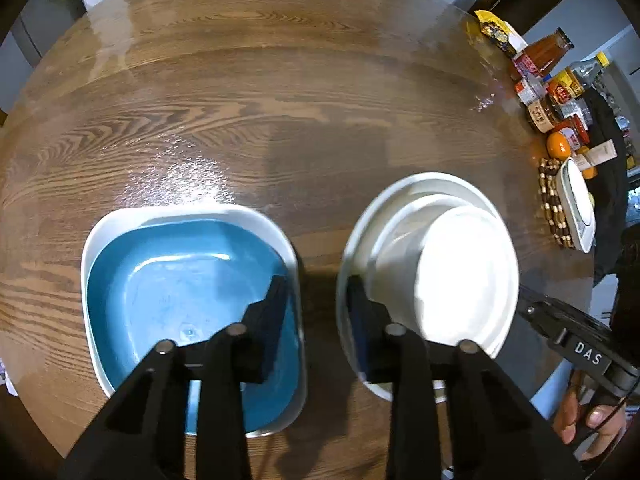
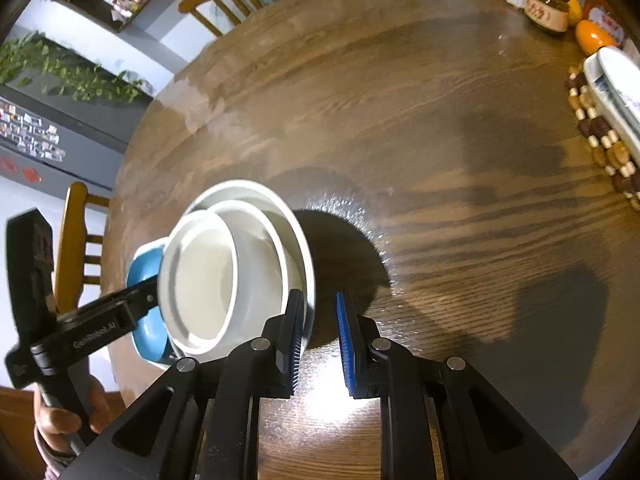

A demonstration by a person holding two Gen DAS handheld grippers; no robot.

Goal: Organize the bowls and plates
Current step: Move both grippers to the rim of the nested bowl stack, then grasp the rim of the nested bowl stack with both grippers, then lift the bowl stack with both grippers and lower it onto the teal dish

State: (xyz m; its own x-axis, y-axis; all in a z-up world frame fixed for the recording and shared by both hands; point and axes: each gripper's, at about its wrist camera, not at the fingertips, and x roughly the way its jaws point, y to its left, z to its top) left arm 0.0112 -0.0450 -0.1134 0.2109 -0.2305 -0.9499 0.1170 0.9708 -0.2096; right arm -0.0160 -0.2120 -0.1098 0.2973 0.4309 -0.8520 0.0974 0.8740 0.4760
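Bowl stack (image 2: 240,264) just left of right gripper (image 2: 318,344) open jaws.

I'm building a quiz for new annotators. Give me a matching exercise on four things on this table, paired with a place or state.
Things:
1. blue square plate
2. white bowl
3. orange fruit
4. left gripper

Descriptions:
A. beside the jars
B. open, holding nothing
C. nested in a white square dish
D. stacked on round white plates

Pairs: 1-C, 2-D, 3-A, 4-B
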